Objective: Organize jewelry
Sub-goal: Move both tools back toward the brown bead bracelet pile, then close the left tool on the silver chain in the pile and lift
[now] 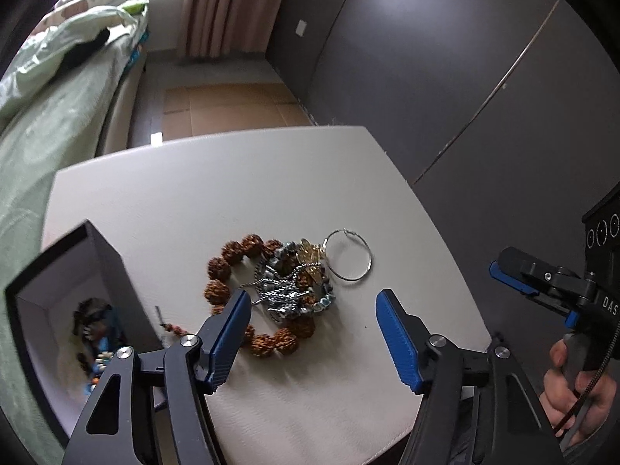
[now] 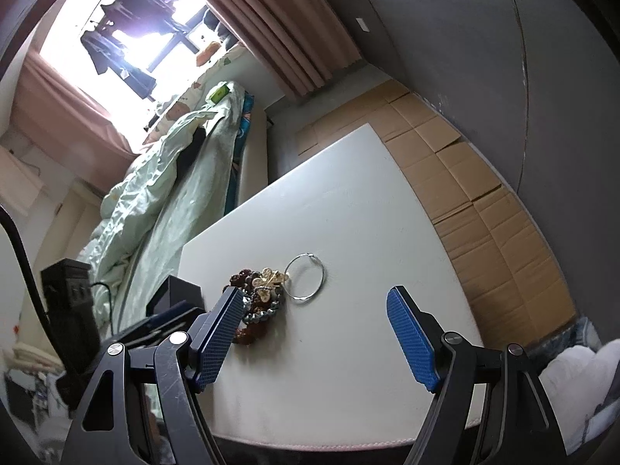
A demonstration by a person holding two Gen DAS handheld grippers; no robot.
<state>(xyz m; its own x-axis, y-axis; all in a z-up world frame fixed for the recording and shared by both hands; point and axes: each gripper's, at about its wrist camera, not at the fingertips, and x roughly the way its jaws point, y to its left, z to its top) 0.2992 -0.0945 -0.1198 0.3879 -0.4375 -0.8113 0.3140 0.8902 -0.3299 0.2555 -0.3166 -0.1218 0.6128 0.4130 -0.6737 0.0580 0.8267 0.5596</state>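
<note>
- Our left claw [image 1: 312, 308] is spread, empty, with the pile [image 1: 279, 286] dead ahead, under its tips; box [image 1: 50, 310] is left.
- Right claw [image 2: 314, 310] is spread, empty, farther off.

R gripper [image 2: 314, 310] open, jewelry pile [image 2: 257, 302], hoop [image 2: 306, 279], table [image 2: 348, 213]

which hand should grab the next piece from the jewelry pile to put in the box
Left. The left gripper hangs open right over the jewelry pile, with the box beside it. The right gripper sits farther back, aimed at bare table.

Box [image 1: 77, 310] contents blurred, partly cropped
</note>
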